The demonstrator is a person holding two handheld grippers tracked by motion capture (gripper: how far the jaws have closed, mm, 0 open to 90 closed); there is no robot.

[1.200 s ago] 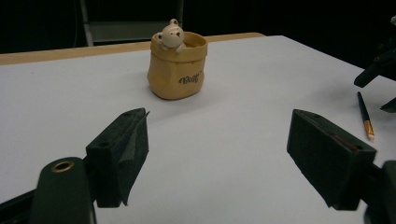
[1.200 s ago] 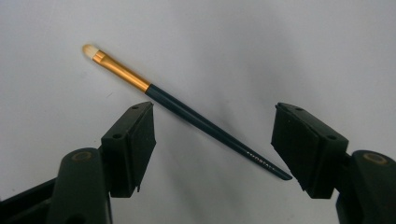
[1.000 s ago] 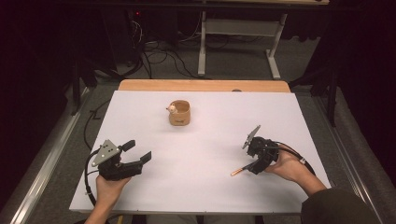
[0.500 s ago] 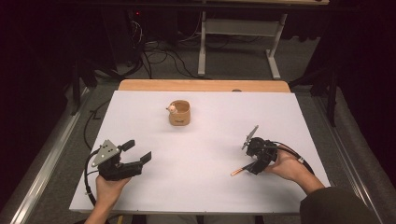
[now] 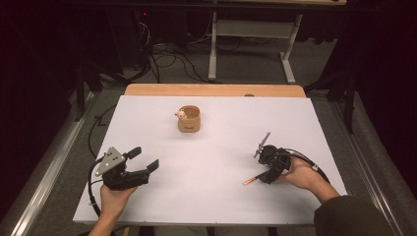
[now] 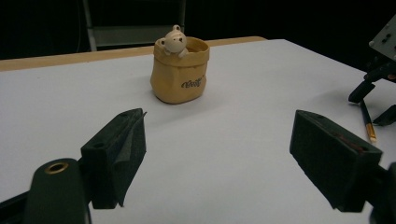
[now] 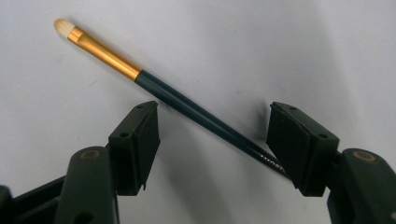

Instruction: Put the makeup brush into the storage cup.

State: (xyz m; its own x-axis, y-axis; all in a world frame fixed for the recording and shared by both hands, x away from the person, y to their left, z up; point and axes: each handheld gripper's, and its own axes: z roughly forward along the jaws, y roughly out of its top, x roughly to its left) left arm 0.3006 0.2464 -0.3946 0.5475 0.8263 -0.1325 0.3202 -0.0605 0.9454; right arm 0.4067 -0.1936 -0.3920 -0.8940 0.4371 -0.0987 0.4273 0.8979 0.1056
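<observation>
The right gripper (image 7: 212,140), jaws apart and just been closing, straddles the brush (image 7: 154,86) without pressing it. The left gripper (image 5: 140,164) is spread wide near the surface's (image 5: 221,206) front edge. Bare surface lies between them.

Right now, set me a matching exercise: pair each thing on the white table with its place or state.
Things:
1. tan bag-shaped pot with a bear figure
2. dark-handled paintbrush with a gold ferrule
3. left hand-held gripper

Places or states:
A. lying flat between open jaws
B. open, with nothing between its jaws
C. upright toward the table's far edge

Pairs: 1-C, 2-A, 3-B
</observation>
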